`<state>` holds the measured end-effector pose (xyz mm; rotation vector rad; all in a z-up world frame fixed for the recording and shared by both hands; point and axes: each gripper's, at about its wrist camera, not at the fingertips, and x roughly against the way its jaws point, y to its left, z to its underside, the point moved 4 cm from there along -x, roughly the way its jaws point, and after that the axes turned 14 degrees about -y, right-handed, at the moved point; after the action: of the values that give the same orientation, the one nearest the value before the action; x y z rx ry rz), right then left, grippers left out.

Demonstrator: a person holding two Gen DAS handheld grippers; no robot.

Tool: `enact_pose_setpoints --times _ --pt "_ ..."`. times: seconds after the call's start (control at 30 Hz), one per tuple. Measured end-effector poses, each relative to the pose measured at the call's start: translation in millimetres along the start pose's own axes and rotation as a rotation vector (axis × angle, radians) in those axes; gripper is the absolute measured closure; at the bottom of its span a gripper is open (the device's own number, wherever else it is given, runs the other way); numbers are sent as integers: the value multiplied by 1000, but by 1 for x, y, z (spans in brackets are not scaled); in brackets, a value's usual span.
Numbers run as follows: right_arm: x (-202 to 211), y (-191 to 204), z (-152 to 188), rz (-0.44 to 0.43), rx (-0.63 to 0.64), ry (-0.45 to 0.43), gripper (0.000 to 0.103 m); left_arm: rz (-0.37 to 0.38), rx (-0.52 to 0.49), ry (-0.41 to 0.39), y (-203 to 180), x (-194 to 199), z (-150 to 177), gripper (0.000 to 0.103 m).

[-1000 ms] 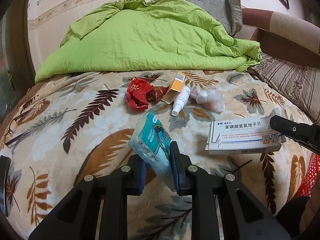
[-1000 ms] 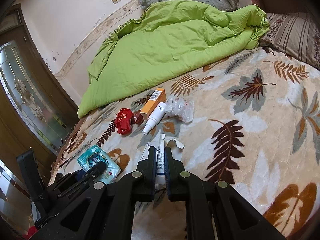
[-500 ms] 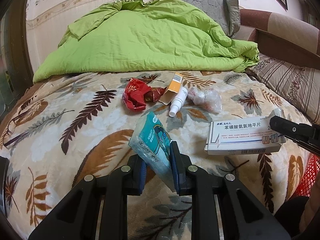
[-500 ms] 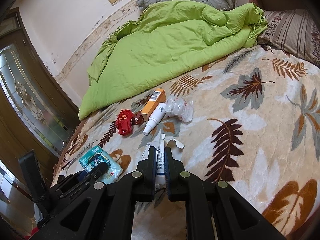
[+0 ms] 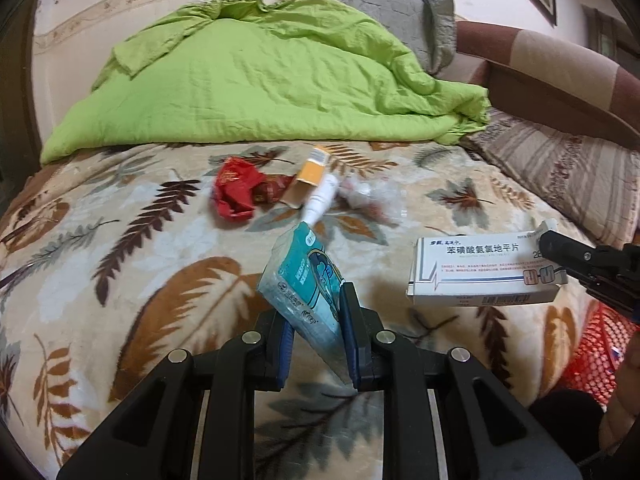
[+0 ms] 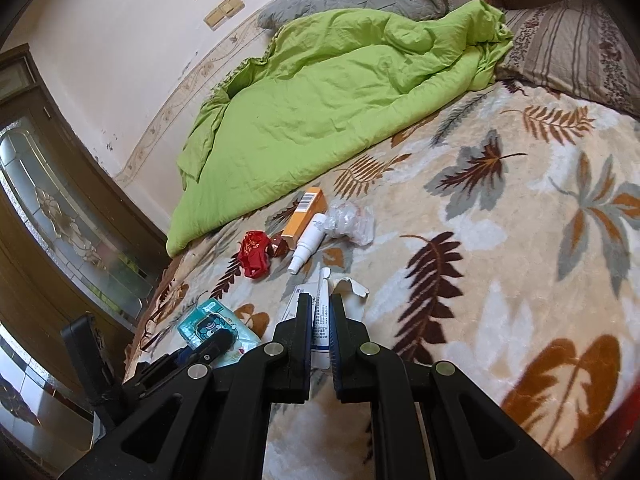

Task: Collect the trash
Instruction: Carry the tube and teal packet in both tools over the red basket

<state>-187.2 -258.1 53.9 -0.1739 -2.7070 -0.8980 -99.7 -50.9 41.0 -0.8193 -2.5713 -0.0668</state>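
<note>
Left gripper (image 5: 316, 320) clenched on a teal tissue packet (image 5: 306, 276); packet sits tilted between the two pads, its upper end projecting forward beyond the tips, clear of the leaf-print blanket (image 5: 120, 240). Right gripper (image 6: 320, 316) clamped on a white medicine box (image 5: 480, 272); seen edge-on from the right wrist, the box is wedged between the fingers with a torn flap sticking out past the tips. Left wrist view shows the box held flat, printed face toward the camera, above the blanket. Remaining litter lies farther back, clustered: red wrapper (image 5: 236, 194), orange carton (image 5: 310, 176), white bottle (image 5: 322, 200) touching the carton, crumpled clear plastic (image 5: 372, 196) just beside the bottle. Green quilt (image 5: 260, 80) heaped behind. Red mesh basket (image 5: 600, 348) at right edge.
</note>
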Motion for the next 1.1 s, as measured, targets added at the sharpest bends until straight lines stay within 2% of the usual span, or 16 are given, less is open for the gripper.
enact_pose_setpoints --times 0.27,0.4,0.7,0.8,0.97,1.1 --pt "50 -17 -16 37 -6 -46 95 133 -21 20 -42 11 -6 82" --pt "96 -35 -27 110 12 -94 95 223 -31 24 -76 19 -14 82" --pt "209 -104 -48 326 -51 -208 95 438 -130 35 -182 35 -25 82" --pt "246 -124 -54 404 -63 -241 95 533 -150 62 -224 40 -28 82" --pt "284 -143 -60 517 -46 -271 95 677 -201 116 -295 52 -18 82" --pt "300 -163 -58 569 -89 -282 92 743 -239 169 -343 55 -1 82"
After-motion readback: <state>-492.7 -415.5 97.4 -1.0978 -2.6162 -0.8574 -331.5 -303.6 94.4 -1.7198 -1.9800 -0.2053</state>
